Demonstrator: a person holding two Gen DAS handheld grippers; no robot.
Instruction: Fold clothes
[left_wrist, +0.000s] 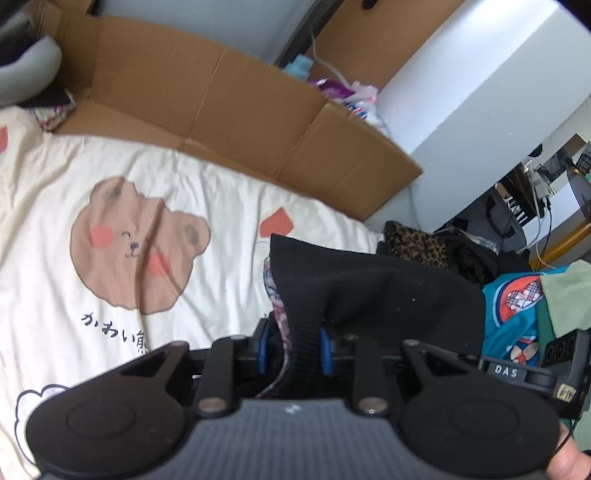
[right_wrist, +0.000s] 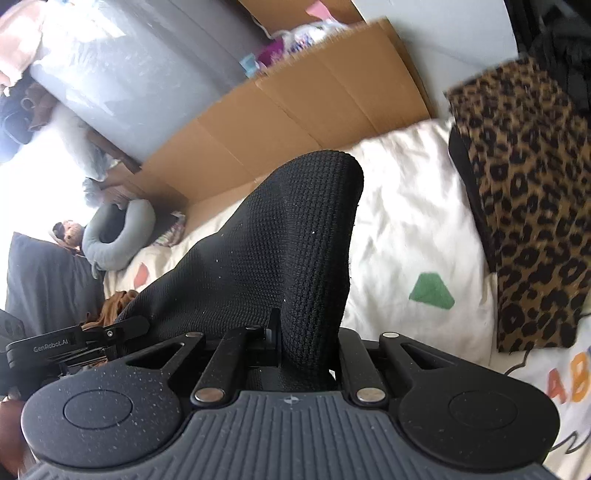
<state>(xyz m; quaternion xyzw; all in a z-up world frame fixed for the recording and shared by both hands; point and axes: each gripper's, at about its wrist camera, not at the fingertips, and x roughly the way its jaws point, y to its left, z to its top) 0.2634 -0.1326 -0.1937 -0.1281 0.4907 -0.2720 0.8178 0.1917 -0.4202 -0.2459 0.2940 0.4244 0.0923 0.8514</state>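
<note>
Left gripper (left_wrist: 293, 349) clamped on black knit garment (left_wrist: 369, 291), right gripper (right_wrist: 306, 343) too, above cream bedsheet (left_wrist: 55, 206).

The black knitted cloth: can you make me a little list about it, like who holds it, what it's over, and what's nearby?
cloth: black knitted garment, lifted off the bed
left tongs: clamped on a bunched edge of it, patterned lining showing
right tongs: shut on another part of it
underneath: cream bedsheet with a brown bear face
behind the bed: flattened cardboard
nearby clothes: leopard-print fabric, teal cartoon garment
folding: not yet done
</note>
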